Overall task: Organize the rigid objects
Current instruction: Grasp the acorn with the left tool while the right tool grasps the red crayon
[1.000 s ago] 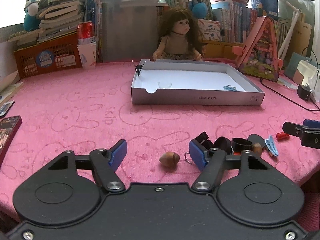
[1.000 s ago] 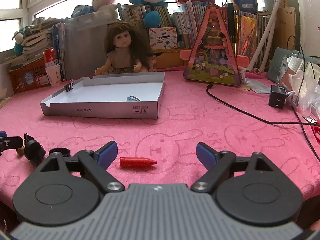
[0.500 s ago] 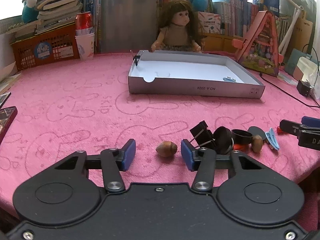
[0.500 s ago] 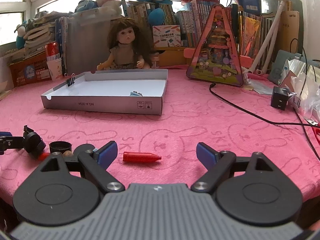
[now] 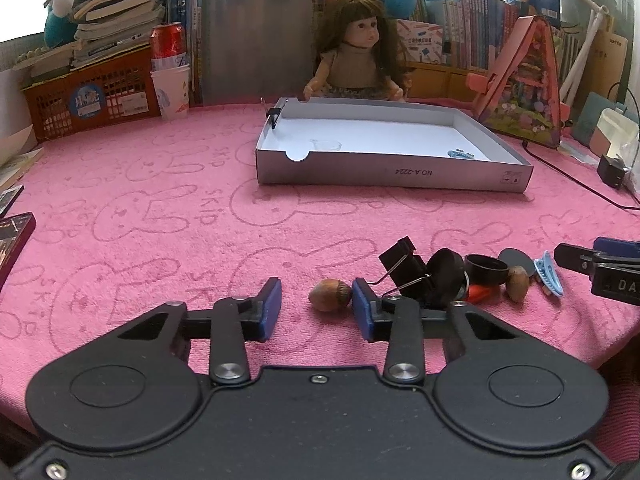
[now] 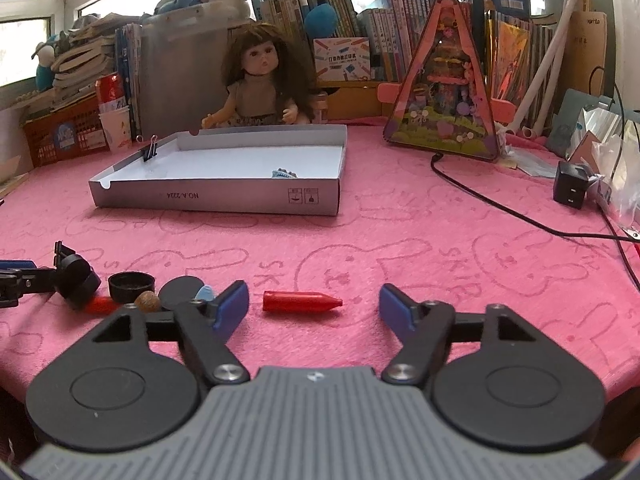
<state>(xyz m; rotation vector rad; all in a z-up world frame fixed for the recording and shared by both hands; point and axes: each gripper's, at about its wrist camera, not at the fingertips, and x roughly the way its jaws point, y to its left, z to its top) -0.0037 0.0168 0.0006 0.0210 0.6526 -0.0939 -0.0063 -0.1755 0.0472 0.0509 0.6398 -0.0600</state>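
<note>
A brown acorn [image 5: 330,295] lies on the pink cloth between the pads of my left gripper [image 5: 316,307], which is partly closed around it; the right pad touches it, the left pad stands apart. A pile sits to its right: a black binder clip [image 5: 402,267], black caps [image 5: 486,269], a second acorn [image 5: 517,278] and a blue hair clip [image 5: 549,267]. A red crayon [image 6: 301,301] lies between the wide-open pads of my right gripper [image 6: 314,307]. A white shallow box [image 5: 394,178] stands further back; it also shows in the right wrist view [image 6: 216,200].
A doll [image 5: 358,60] sits behind the box. A pink triangular toy house [image 6: 442,92] stands at the back right, with a black cable [image 6: 500,208] and charger [image 6: 571,186] on the cloth. An orange basket [image 5: 92,96], a can and paper cups stand at the back left.
My left gripper has narrowed around the acorn and moved slightly forward. My right gripper has edged forward so the crayon lies more between its pads; it stays open.
</note>
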